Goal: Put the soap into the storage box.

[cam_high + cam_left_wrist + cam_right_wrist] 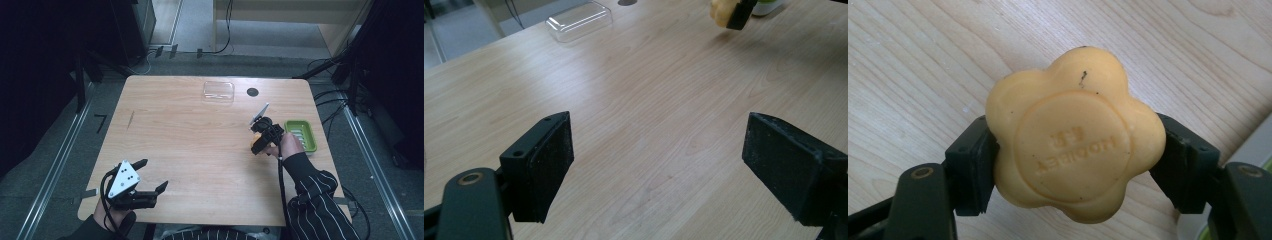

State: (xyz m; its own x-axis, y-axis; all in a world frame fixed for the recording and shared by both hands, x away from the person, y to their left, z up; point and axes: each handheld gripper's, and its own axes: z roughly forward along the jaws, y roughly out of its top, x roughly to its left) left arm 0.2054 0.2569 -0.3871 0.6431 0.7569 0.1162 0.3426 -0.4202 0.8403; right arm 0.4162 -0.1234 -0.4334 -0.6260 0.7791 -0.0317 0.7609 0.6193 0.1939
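Note:
A yellow flower-shaped soap bar (1075, 135) is clamped between the two black jaws of my right gripper (1075, 160), lifted a little above the wooden table (200, 145). From above, the right gripper (260, 141) hangs just left of a green soap dish (300, 135) at the table's right side, the soap (255, 138) peeking out as a yellow spot. My left gripper (151, 176) rests near the front left edge, jaws wide apart with only bare wood between them (656, 160). The soap (722, 11) and the right gripper's jaw appear far off in the left gripper view.
A clear plastic lid (218, 92) lies at the back middle of the table, also seen as a clear lid (579, 20) from the left gripper. A dark round hole (252, 92) sits beside it. Cables and metal frame legs surround the table on the floor.

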